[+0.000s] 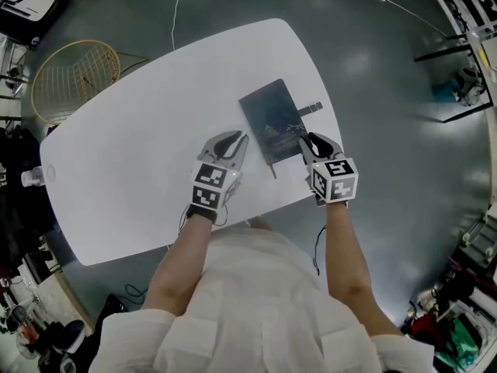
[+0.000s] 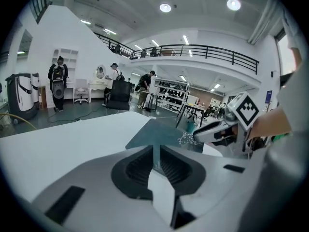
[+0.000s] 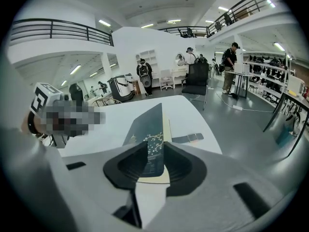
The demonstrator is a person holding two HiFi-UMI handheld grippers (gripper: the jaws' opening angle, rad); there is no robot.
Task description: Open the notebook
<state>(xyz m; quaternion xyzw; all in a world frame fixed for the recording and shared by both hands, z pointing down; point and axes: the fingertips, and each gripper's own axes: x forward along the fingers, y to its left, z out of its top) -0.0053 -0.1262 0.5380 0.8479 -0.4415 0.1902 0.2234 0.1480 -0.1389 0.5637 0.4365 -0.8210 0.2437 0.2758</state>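
The right tongs (image 3: 155,152) clench the lifted cover (image 3: 149,127) of the notebook (image 1: 268,119), which lies at three o'clock on the table (image 1: 155,146), while the left tongs (image 2: 155,159), at its nine o'clock, are closed and seemingly empty, so the opening is only begun and the cover is not yet turned over.

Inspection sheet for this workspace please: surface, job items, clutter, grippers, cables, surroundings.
Surface: white table.
Job's things: dark notebook near the right end, cover edge lifted off cream pages; its strap lies undone.
Clutter: clear bottle at the left end.
Grippers: right gripper fingers clamp the cover; left gripper fingers together, empty, beside the notebook.
Cables: white cable on the floor past the table.
Surroundings: wicker basket on the floor; people far off.
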